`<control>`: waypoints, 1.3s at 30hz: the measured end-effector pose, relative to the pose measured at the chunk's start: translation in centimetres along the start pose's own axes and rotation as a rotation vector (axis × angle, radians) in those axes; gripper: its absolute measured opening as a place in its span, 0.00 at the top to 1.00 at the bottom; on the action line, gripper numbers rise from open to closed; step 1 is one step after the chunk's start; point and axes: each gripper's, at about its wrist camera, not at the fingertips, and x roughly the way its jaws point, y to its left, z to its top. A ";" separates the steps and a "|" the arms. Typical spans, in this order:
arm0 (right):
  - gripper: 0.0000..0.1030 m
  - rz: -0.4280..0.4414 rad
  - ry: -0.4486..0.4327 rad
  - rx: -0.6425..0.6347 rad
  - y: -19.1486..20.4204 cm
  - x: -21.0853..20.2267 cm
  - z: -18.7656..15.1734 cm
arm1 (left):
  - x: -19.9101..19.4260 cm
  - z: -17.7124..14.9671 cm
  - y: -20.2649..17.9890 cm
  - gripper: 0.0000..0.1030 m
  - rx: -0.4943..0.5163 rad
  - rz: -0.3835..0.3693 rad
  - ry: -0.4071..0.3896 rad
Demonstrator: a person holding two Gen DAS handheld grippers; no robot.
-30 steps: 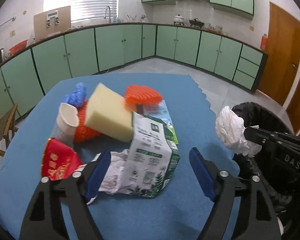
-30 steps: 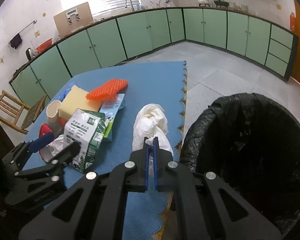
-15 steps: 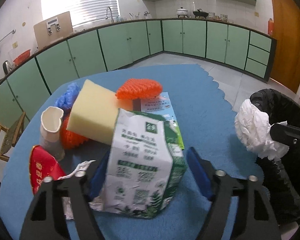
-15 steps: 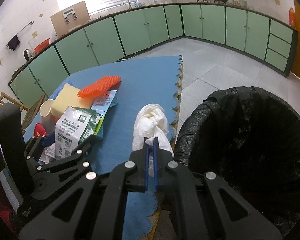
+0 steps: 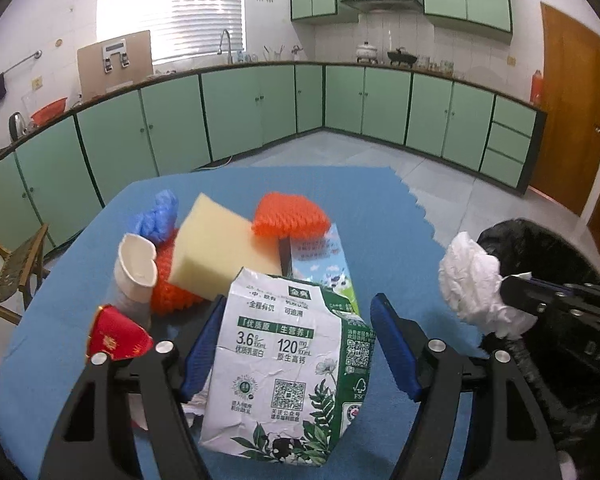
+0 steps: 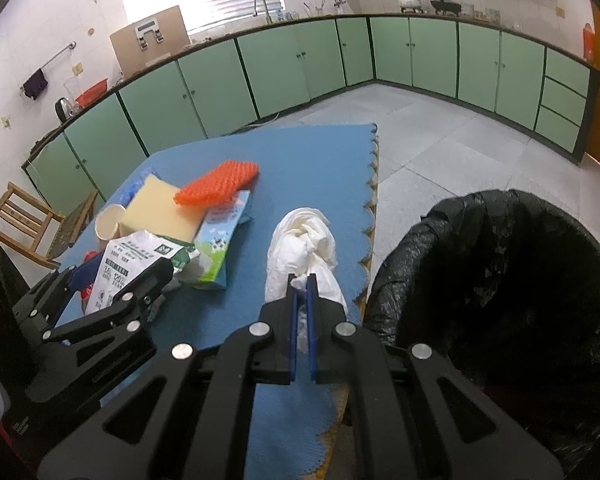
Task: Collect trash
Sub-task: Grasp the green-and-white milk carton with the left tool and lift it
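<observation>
The left gripper [image 5: 298, 330], jaws just narrowed yet still wide, straddles a crumpled milk carton [image 5: 288, 364] on the blue mat [image 5: 380, 208]; pad contact unclear. At three o'clock, the right gripper [image 6: 301, 280] pinches white tissue [image 6: 300, 240] beside the black bin [image 6: 496, 280].

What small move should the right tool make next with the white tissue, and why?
Probably carry it sideways over the black bin and then open. The right tool is shut on the crumpled white tissue, which hangs above the edge of the blue mat, just beside the bin's rim and not yet over its mouth.
</observation>
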 end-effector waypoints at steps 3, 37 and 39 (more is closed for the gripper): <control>0.97 0.001 -0.012 -0.006 0.4 -0.5 0.3 | -1.0 0.5 0.5 0.31 -0.007 -0.013 -0.017; 0.97 -0.065 -0.018 0.045 -3.1 -2.8 -1.3 | -1.0 -0.7 -3.6 0.33 0.027 -0.169 0.061; 0.97 -0.067 -0.017 0.047 -3.4 -2.7 -1.3 | -0.4 -0.9 -4.4 0.33 0.044 -0.161 0.074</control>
